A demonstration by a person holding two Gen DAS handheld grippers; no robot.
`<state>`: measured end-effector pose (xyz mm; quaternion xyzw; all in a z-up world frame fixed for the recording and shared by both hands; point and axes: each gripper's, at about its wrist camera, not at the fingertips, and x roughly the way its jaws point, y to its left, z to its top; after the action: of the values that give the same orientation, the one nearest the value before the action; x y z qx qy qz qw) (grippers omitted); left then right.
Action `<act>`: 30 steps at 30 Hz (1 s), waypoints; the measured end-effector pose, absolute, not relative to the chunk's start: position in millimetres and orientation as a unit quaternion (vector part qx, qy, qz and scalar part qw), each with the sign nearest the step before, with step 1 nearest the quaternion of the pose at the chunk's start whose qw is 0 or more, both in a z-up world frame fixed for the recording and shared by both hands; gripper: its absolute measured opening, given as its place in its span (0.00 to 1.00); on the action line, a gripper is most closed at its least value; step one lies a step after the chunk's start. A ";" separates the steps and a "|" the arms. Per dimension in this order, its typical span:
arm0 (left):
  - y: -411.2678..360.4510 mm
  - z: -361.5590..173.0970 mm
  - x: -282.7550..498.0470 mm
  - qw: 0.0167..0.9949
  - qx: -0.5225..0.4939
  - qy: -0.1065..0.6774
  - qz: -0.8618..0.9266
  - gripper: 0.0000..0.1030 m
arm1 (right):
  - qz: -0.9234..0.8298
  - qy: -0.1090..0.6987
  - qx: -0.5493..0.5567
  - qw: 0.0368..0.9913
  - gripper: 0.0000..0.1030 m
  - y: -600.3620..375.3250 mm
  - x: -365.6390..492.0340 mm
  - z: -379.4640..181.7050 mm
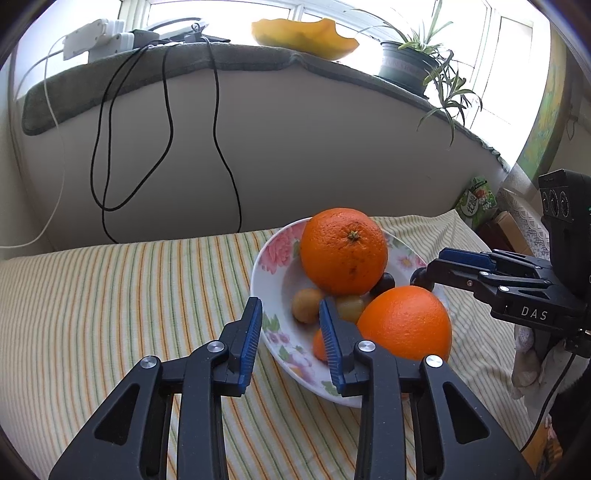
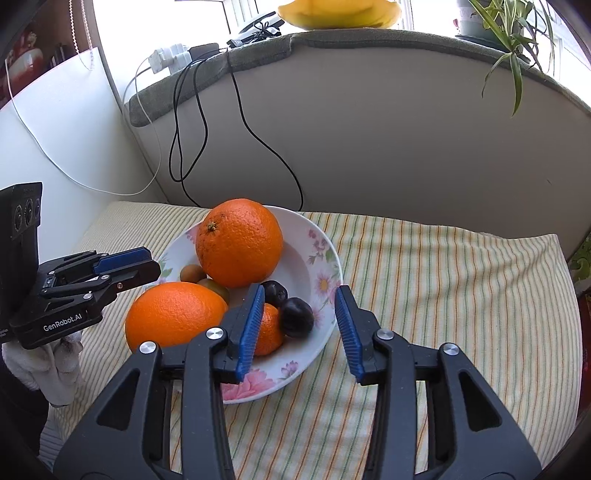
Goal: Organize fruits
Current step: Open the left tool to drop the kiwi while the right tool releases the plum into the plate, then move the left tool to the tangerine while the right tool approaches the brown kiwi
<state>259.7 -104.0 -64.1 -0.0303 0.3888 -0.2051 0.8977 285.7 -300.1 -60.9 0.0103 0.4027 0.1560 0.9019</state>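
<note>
A white floral bowl [image 1: 271,254] [image 2: 317,254] sits on a striped cloth. It holds two large oranges [image 1: 343,251] [image 2: 238,242], [image 1: 406,323] [image 2: 173,315], a small orange [image 2: 271,328], two dark plums [image 2: 295,317], and small yellowish fruits [image 1: 306,304]. My left gripper [image 1: 290,334] is open and empty, its fingers straddling the bowl's near rim. My right gripper [image 2: 301,325] is open and empty, over the bowl's near edge by the plums. Each gripper shows in the other's view, the right one [image 1: 436,264] and the left one [image 2: 147,264].
The striped cloth [image 1: 110,295] [image 2: 443,295] covers the surface. A grey padded ledge [image 1: 258,59] behind carries black cables [image 1: 166,110], a power strip [image 1: 96,37], a yellow dish [image 1: 303,35] and a potted plant [image 1: 413,62]. A green packet [image 1: 476,201] stands at right.
</note>
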 end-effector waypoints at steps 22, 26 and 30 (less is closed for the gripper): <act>-92.7 -46.2 235.5 0.911 -0.014 0.377 -0.167 0.69 | 0.137 0.374 0.006 0.917 0.84 -294.8 261.6 -37.8; -88.1 -40.5 223.2 0.915 -0.004 0.369 -0.162 0.69 | 0.137 0.368 0.001 0.920 0.84 -289.0 253.0 -31.7; -77.9 -34.0 210.4 0.919 -0.010 0.362 -0.157 0.69 | 0.142 0.360 0.001 0.922 0.84 -282.6 242.7 -24.1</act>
<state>210.4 -77.9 -34.0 -0.0102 0.3615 -0.1573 0.9189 242.7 -282.6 -24.1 0.0011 0.3601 0.1422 0.9220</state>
